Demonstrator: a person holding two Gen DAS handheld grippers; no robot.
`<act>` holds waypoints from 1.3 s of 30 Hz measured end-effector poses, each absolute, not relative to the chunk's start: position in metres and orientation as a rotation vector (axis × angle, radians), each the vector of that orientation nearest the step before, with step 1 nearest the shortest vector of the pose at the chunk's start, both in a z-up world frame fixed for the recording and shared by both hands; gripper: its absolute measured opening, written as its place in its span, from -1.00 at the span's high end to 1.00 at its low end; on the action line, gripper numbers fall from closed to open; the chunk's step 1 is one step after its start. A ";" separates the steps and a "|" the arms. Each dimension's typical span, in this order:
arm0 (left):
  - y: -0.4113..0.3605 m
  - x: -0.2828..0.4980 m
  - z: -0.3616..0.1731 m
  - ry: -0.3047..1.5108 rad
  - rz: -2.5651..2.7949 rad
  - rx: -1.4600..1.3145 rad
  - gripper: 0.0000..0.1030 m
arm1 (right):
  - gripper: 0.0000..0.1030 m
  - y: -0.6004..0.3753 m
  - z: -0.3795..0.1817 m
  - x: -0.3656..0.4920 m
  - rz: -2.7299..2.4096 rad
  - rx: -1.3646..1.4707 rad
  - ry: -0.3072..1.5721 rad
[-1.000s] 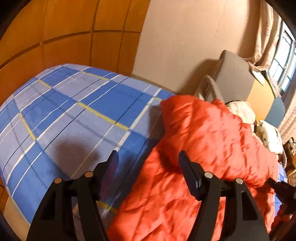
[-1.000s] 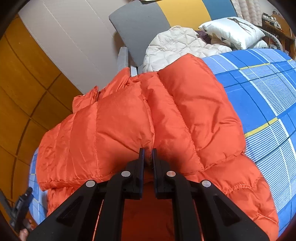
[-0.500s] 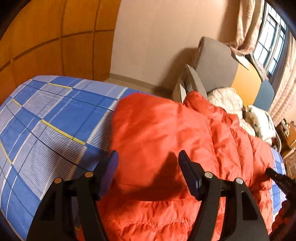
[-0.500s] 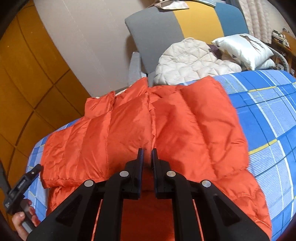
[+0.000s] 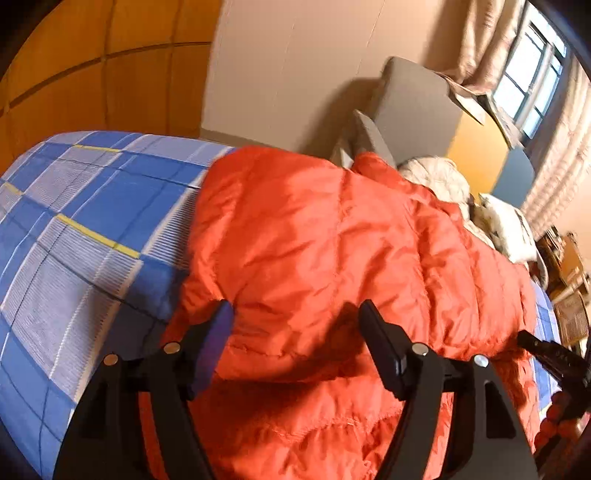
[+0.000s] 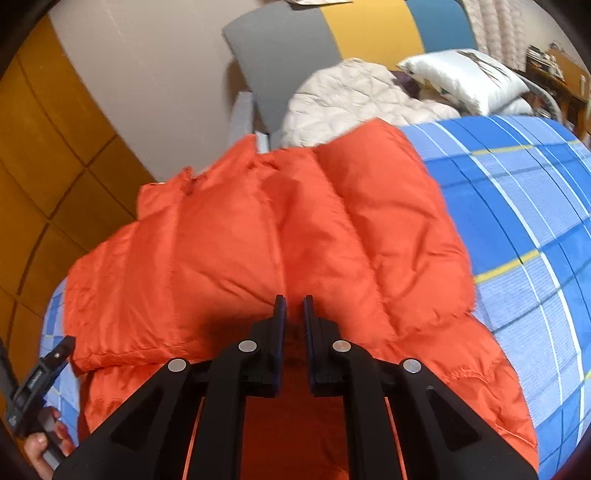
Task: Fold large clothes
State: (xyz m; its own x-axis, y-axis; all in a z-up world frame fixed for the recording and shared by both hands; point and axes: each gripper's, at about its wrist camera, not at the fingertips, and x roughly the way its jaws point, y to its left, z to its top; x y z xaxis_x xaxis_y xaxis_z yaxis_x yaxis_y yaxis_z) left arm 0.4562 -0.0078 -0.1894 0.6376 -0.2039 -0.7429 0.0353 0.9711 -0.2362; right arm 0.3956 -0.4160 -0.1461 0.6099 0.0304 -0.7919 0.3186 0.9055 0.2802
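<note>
Your puffy orange quilted down jacket (image 6: 280,236) lies folded on the bed, whose blue plaid sheet with white and yellow lines (image 6: 524,206) shows to the right of it in the right wrist view and to the left of it in the left wrist view. The upper layer fills the middle of both frames, its hem resting over a lower layer that runs to the bottom edge.

Your left claw (image 5: 295,332) stands wide at the bottom centre of its frame, its two fingers set apart over the upper layer's lower edge; a bulge of orange fabric sits between them, and the pads do not press on it. In the right wrist view this same claw shows at the lower left, with your hand (image 6: 40,443) around its handle.

Your right claw (image 6: 293,310) is drawn narrow at the bottom centre, only a thin gap between its fingers, at the fold's edge; whether it pinches any fabric you cannot tell.

Beyond the jacket, toward the upper right, lie a cream quilted garment (image 6: 343,99), a white pillow (image 6: 465,77) and a grey, yellow and blue headboard (image 6: 369,29).
</note>
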 end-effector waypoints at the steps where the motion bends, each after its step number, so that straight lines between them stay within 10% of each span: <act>1: -0.011 0.456 -0.190 0.868 -0.135 -0.186 -0.36 | 0.85 -0.411 -0.139 0.393 -0.156 0.401 0.883; 3: -0.014 0.454 -0.191 0.868 -0.154 -0.194 -0.36 | 0.69 -0.404 -0.129 0.394 -0.136 0.380 0.858; 7: -0.014 0.454 -0.189 0.868 -0.160 -0.211 -0.36 | -0.35 -0.398 -0.116 0.403 -0.134 0.411 0.824; 14: -0.020 0.452 -0.189 0.865 -0.179 -0.187 -0.36 | -0.25 -0.397 -0.139 0.418 -0.141 0.428 0.909; 21: -0.029 0.446 -0.193 0.864 -0.168 -0.134 -0.36 | 0.67 -0.399 -0.148 0.410 -0.162 0.373 0.939; 39: -0.040 0.431 -0.208 0.887 -0.128 -0.061 -0.49 | 0.69 -0.407 -0.164 0.402 -0.202 0.401 0.975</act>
